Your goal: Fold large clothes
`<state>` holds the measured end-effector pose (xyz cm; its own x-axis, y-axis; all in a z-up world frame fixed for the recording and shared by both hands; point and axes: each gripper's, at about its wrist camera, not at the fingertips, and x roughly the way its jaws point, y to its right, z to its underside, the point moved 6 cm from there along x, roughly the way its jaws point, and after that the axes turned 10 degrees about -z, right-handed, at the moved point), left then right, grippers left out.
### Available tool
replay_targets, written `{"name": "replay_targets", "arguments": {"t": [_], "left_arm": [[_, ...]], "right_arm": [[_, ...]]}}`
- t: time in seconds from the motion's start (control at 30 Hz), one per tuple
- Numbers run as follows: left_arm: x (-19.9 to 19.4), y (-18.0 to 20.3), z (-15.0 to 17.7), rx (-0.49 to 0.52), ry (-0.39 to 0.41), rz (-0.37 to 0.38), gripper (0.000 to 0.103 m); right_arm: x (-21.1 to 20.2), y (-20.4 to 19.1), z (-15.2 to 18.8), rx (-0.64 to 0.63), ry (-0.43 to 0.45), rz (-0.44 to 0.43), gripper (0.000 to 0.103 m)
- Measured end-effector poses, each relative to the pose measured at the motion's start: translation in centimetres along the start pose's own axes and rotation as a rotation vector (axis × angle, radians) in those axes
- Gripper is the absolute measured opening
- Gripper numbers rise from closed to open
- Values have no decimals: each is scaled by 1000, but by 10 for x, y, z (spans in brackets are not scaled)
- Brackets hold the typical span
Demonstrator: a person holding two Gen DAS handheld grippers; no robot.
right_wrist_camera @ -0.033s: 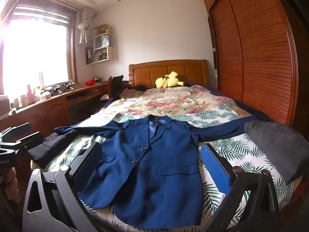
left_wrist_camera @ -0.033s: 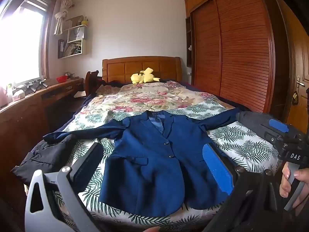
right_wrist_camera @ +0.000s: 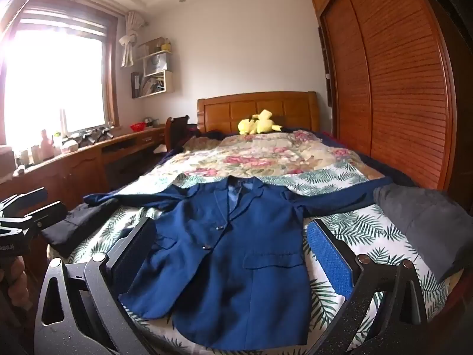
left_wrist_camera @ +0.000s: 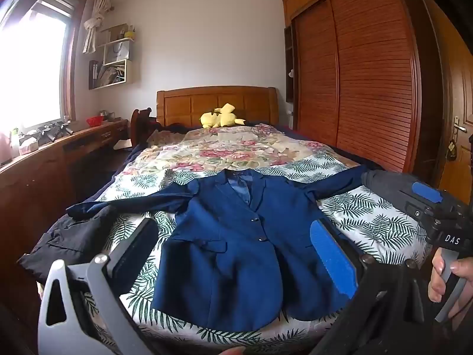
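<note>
Your blue suit jacket (left_wrist_camera: 236,248) lies flat and face up on the bed (left_wrist_camera: 369,222), filling the centre and lower middle of both views, buttoned, collar toward the wooden headboard (left_wrist_camera: 215,103) at the upper centre, and both sleeves spread out to the sides. Your left hand-held gripper (left_wrist_camera: 236,263) hangs above the jacket's lower half with its fingers fully apart and nothing between them, one at the lower left of the frame and the blue-padded one at the lower right. Your right hand-held gripper (right_wrist_camera: 233,260) is just as wide apart and empty over the same hem area; in the left wrist view its body sits at the right edge with your hand (left_wrist_camera: 449,278) on its handle. A dark garment (left_wrist_camera: 77,239) lies at the left edge of the bed under the sleeve end, a grey garment (right_wrist_camera: 425,222) at the right edge. A yellow plush toy (left_wrist_camera: 220,117) rests by the headboard.
</note>
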<state>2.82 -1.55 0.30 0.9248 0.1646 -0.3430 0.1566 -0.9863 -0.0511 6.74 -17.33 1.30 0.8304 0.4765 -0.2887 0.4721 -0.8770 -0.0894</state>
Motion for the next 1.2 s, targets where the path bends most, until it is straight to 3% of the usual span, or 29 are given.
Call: {"name": "replay_targets", "arguments": {"t": [0.7,1.2], "left_arm": [[-8,0,-4,0,12,4,103],[9,-12,6,-15,-35,-16,103]], "right_arm": [[-3,-1,-4,-3,20,-2,103],[1,-4,-5,1,8,-7,103]]}}
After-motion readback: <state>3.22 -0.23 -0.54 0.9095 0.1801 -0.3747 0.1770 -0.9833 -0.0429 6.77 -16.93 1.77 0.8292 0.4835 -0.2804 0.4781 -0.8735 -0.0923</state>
